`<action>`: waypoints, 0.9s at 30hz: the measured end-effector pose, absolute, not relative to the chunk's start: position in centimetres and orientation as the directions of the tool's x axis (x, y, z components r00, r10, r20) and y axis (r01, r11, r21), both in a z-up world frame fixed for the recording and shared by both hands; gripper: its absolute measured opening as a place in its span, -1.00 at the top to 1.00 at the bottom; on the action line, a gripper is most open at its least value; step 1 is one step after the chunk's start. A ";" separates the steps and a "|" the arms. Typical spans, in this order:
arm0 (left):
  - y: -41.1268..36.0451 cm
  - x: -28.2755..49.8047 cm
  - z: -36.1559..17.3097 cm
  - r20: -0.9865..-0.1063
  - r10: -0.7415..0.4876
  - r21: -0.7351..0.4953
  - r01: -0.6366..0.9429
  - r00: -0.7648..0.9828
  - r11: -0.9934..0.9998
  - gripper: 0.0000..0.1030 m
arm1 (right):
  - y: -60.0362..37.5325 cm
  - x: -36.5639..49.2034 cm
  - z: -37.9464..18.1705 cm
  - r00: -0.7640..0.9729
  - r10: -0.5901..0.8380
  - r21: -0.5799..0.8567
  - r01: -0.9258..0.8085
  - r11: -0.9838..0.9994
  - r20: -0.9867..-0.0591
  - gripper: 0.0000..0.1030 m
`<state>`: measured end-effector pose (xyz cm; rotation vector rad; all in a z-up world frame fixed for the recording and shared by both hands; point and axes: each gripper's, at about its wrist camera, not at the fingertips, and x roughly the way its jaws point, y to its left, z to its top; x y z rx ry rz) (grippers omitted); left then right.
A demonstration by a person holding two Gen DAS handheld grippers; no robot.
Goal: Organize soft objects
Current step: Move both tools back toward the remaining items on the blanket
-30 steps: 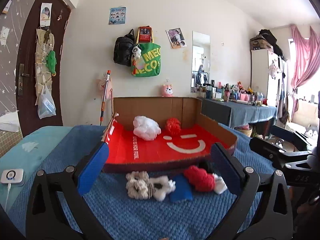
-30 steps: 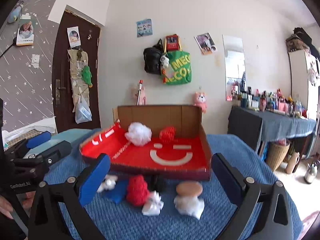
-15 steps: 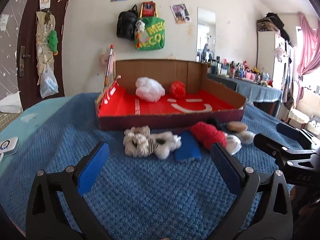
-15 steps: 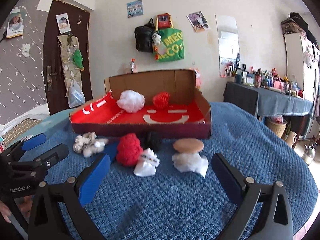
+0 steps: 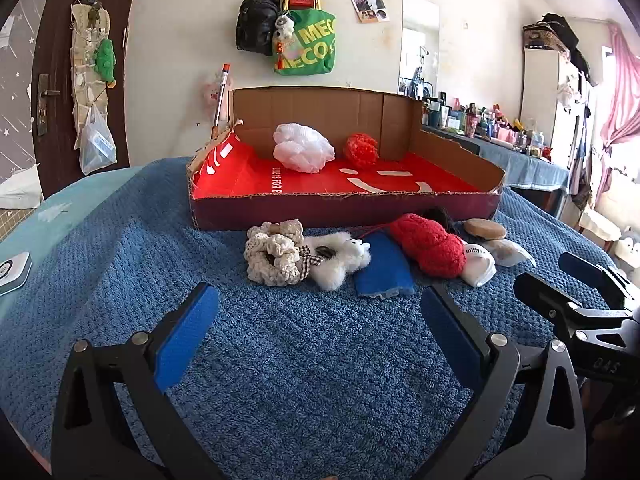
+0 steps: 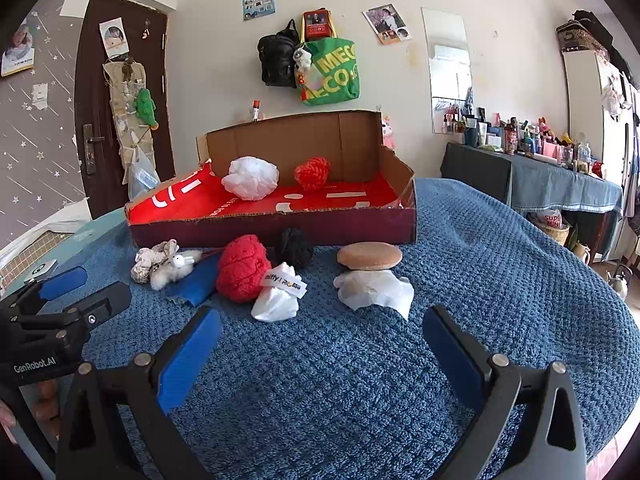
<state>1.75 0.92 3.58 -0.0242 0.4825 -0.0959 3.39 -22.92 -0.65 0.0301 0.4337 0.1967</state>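
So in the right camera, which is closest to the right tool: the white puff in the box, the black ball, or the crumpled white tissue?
From the right tool:
1. Crumpled white tissue, just ahead on the blanket.
2. Black ball, against the box front.
3. White puff, inside the box, at the back.

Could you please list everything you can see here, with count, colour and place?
cardboard box: one, brown with red floor, on the blanket
blanket: one, blue
white puff: one, in box
red knit ball: one, in box
cream crochet piece: one, before box
fluffy toy: one, white
blue cloth: one
red yarn bundle: one
black pompom: one
tan disc: one, on white wad
left gripper: open
right gripper: open
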 end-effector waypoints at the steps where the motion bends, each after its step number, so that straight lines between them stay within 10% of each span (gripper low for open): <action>1: 0.9 1.8 3.6 -0.463 -0.097 -0.045 0.086 0.881 0.995 -1.00 | -22.9 3.4 -0.7 0.888 0.195 0.070 -0.182 0.981 -0.417 -1.00; 27: 2.7 6.6 5.3 -0.580 -0.109 -0.054 0.096 0.807 0.994 -1.00 | -23.3 7.8 2.1 0.848 0.174 0.063 -0.164 0.984 -0.501 -1.00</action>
